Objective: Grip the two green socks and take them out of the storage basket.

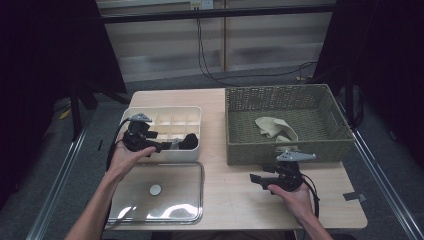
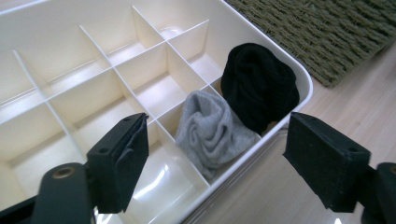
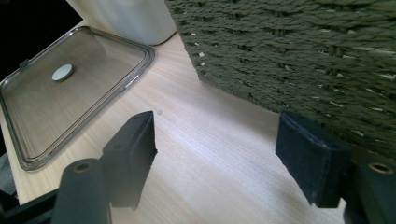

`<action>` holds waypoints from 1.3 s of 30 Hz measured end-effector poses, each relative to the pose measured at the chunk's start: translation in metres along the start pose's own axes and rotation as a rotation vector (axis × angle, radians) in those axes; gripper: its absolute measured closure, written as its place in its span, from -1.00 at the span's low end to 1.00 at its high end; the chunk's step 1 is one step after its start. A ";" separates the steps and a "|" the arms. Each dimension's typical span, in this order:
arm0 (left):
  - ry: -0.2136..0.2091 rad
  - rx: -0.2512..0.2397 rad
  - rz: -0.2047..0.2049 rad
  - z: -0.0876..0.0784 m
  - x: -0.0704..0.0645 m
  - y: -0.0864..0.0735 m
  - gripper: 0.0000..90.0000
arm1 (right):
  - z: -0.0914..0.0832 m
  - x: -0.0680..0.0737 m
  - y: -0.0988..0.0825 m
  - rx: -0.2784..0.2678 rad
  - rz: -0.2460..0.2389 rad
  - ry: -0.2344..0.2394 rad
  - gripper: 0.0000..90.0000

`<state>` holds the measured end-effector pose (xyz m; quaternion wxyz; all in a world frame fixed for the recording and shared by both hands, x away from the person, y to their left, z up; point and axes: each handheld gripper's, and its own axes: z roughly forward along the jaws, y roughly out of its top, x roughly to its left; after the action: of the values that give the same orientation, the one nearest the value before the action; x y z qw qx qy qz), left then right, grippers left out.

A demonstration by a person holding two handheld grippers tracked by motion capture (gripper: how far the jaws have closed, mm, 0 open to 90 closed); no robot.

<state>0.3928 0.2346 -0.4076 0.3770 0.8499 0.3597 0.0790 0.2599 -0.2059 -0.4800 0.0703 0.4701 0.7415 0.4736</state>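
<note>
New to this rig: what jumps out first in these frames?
The white divided organiser box at the table's left, with a rolled black sock and a grey sock in neighbouring compartments at its near right corner, just beyond the open left gripper. Next, the green woven basket on the right, holding one beige sock. The box's clear lid lies flat in front of it.

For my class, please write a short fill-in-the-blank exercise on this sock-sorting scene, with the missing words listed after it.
1. Beside the grey sock in the white divided box sits a rolled sock coloured ____.
2. The beige sock lies inside the woven ____.
3. The clear lid lies flat on the ____.
4. The left hand-held gripper has jaws that are ____, with nothing held between them.

Missing words: black; basket; table; open
</note>
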 end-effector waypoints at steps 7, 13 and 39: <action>-0.003 -0.068 0.007 -0.012 -0.017 -0.022 -0.25 | -0.006 0.001 0.002 0.001 -0.016 0.030 -0.18; -0.064 -0.084 0.025 -0.017 -0.040 -0.042 -0.31 | -0.011 0.003 0.007 0.000 -0.022 0.036 0.00; -0.086 -0.135 0.009 -0.013 -0.082 -0.099 -0.42 | -0.045 0.003 0.039 -0.052 -0.068 0.058 0.25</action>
<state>0.2734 0.2327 -0.4561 0.4481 0.8268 0.3331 0.0680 0.2581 -0.2276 -0.4244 0.0769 0.4286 0.7462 0.5035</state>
